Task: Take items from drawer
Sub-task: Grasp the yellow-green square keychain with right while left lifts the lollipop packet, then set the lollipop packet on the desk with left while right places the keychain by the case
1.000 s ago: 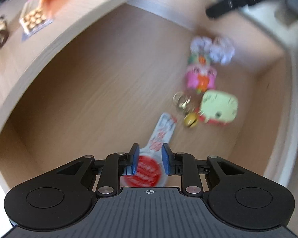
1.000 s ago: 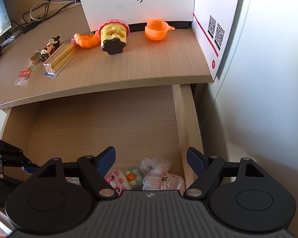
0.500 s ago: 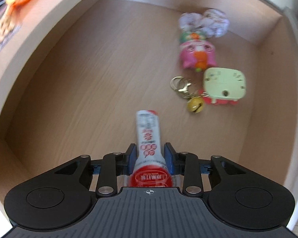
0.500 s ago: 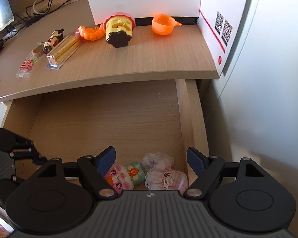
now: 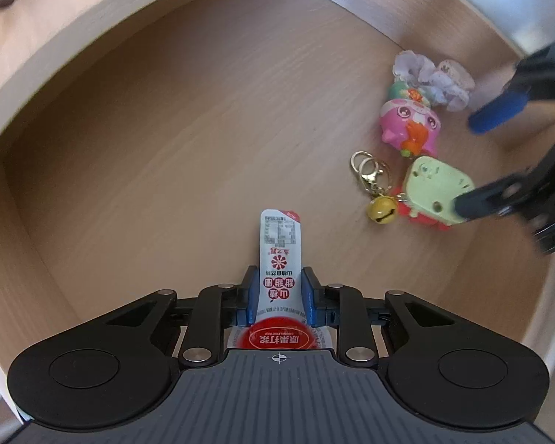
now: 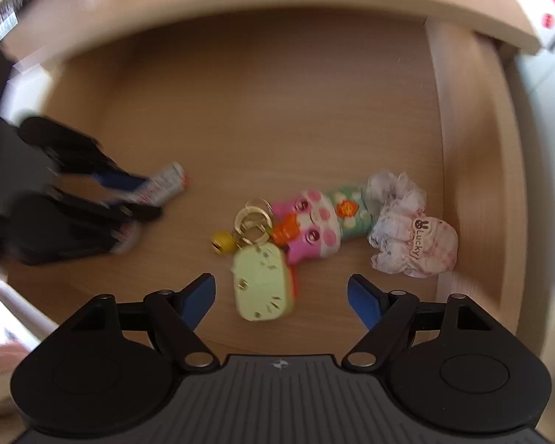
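Wood-grain board lined the open drawer [image 5: 174, 140] in the left wrist view. The left gripper [image 5: 280, 288] was clamped on a red-and-white snack packet [image 5: 280, 255], its printed end sticking out ahead over the drawer floor. To the right lay a pale green keychain toy [image 5: 434, 194] with a yellow bell [image 5: 380, 211], a pink toy [image 5: 409, 125] and a frilly white pouch [image 5: 434, 77].

From the right wrist view, blurred, the right gripper [image 6: 281, 298] hung inside the drawer with its blue pads spread wide, the pale green keychain toy [image 6: 262, 285] lying between them, untouched. The pink toy [image 6: 312, 229] and the frilly white pouch [image 6: 410, 236] lay just beyond.
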Demonstrator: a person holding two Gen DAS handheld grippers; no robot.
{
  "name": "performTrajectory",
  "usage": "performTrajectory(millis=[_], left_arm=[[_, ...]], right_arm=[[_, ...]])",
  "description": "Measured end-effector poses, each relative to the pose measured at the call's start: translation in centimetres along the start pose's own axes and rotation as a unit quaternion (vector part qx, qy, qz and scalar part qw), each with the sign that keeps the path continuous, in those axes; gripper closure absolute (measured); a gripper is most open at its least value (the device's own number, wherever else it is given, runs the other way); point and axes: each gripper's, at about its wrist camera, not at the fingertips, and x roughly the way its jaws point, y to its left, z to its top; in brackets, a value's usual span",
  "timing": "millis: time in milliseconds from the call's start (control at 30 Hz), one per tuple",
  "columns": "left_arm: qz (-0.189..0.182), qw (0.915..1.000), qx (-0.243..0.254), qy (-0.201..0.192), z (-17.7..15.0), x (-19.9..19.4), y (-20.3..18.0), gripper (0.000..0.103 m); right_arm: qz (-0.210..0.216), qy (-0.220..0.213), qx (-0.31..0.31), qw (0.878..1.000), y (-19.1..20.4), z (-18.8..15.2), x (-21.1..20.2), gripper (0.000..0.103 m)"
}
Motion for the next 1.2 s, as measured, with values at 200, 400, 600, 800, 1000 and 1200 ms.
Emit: performTrajectory(millis=[200,400,600,800,1000,1200], left_arm=[[-0.024,0.9990,-0.033,-0.017,-1.5,-2.5,0.4,0.076],[-0.018,0.9982,-0.033,-0.047,-2.2,-5.6,-0.1,0.076],[-0.004,0.9894,-0.036,-0.141,-2.2,-12.3,-1.9,0.076],[0.062,0.9538,-0.058,-0.288,1.2,-22.1,-0.4,0.076],[0.123,0.9272,-0.140,-0.325,4.0,-25.4,6.0,0.076],[0.112,0.9156,-0.277,-0.269,4.1,-19.2,15.2,0.076]], right_arm=[[-0.022,0.042,-0.048,0.998,2.3,0.7,2.6,0.060],[-0.026,0.008,-0.079,0.996,4.1,-0.6,1.0,0.065],[0.002,-0.105,-0.032,0.994,2.9,-1.3,-6.8,0.065],[0.012,-0.319,0.028,0.947,0.0,0.1,-21.6,0.065],[-0.006,-0.440,0.057,0.896,-1.8,4.1,-29.9,0.065],[-0.004,-0.417,0.081,0.905,-3.7,6.6,-28.3,0.065]])
